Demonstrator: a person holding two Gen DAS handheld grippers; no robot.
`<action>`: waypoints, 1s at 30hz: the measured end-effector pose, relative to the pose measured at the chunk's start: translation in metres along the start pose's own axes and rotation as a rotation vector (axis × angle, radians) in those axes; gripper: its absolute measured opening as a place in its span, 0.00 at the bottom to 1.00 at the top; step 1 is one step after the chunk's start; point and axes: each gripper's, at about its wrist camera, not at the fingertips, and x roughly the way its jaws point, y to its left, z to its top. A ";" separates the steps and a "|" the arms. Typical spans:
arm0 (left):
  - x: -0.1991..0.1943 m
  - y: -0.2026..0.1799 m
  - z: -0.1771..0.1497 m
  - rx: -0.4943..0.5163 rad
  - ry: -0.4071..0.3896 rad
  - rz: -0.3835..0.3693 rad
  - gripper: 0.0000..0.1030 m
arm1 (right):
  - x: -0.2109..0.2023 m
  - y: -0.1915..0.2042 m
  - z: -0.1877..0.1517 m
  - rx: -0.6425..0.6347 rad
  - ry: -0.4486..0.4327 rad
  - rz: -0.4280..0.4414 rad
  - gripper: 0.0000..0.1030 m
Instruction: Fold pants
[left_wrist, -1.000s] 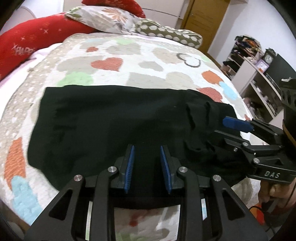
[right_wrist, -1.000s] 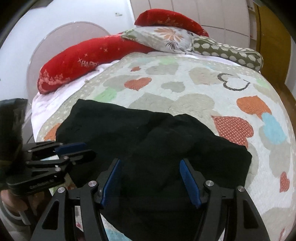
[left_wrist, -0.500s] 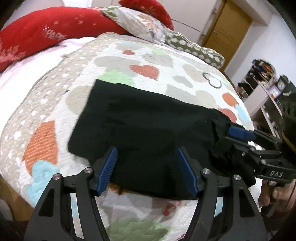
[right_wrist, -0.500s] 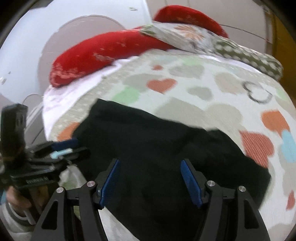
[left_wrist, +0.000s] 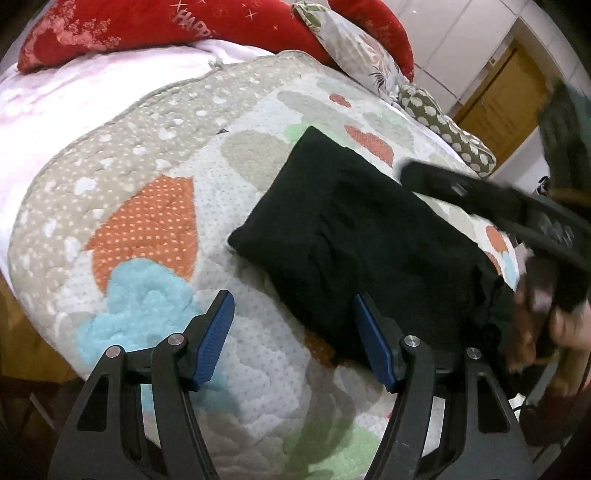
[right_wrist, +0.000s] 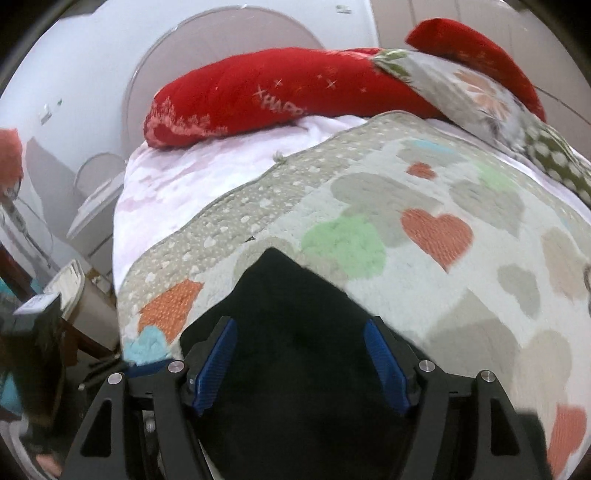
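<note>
The black pants (left_wrist: 354, 236) lie folded in a flat rectangle on the heart-patterned quilt (left_wrist: 147, 206). My left gripper (left_wrist: 295, 332) is open and empty, hovering over the quilt at the pants' near left corner. My right gripper (right_wrist: 301, 363) is open and empty, directly above the pants (right_wrist: 295, 369). It also shows blurred at the right of the left wrist view (left_wrist: 498, 210), over the far side of the pants.
Red pillows (right_wrist: 266, 99) and patterned pillows (left_wrist: 369, 55) lie at the head of the bed. A pale pink sheet (right_wrist: 207, 177) shows beyond the quilt's edge. A wooden door (left_wrist: 509, 92) is at the far right. The bed's edge drops off at the left.
My left gripper opened wide and swung left, off the pants toward their left corner. My right gripper moved left over the pants and stayed open. The pants lie as before.
</note>
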 end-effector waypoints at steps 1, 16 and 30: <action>0.001 0.000 0.000 -0.002 -0.005 -0.001 0.65 | 0.009 0.002 0.005 -0.019 0.008 -0.001 0.68; 0.011 -0.007 0.017 -0.015 -0.049 -0.159 0.50 | 0.059 -0.023 0.019 0.109 0.020 0.183 0.37; -0.032 -0.199 -0.021 0.547 0.027 -0.515 0.48 | -0.159 -0.111 -0.089 0.321 -0.329 0.010 0.24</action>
